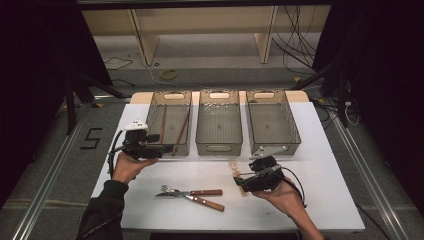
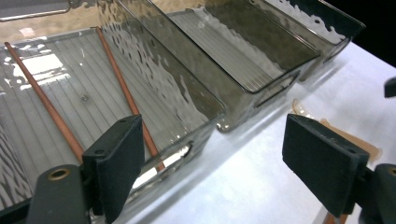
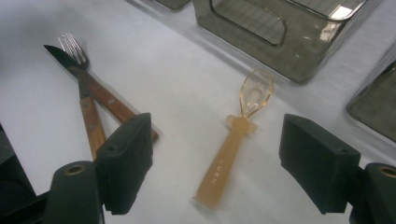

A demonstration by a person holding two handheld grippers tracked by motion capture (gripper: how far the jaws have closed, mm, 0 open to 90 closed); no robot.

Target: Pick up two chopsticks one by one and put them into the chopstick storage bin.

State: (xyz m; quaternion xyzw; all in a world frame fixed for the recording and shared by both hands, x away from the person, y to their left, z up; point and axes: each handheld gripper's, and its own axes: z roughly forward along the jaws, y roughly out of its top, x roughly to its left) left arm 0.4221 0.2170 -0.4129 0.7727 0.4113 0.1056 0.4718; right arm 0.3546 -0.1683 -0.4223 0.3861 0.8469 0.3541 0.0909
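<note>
- Holding my left tongs [image 1: 167, 148] at the left of the high view, jaws wide apart with nothing between them, at the near corner of the left bin [image 1: 169, 122].
- My right tongs [image 3: 215, 154] are spread just as wide at the bottom of the right gripper view; their flat black pads hang over the spoon [image 3: 236, 140] without pressing on it.
- That spoon is amber, see-through plastic with a rounded bowl and a flat, lettered handle; it lies on the white tabletop [image 1: 325, 190] at the middle of that view.
- Three smoky, see-through plastic bins with ribbed floors and slot handles stand in a row across the upper middle of the high view: left, middle [image 1: 218, 120], right [image 1: 272, 120].
- Two thin reddish-brown chopsticks [image 2: 56, 116] lie in the left bin, their near ends hidden behind my left pad.
- One fork [image 3: 74, 49] and one knife [image 3: 60, 58], both with riveted wooden handles, lie crossed at the upper left of the right gripper view; the handle ends are hidden by my pad.
- At the right edge of the left gripper view, an amber patch shows on the tabletop, too cut off to make out.
</note>
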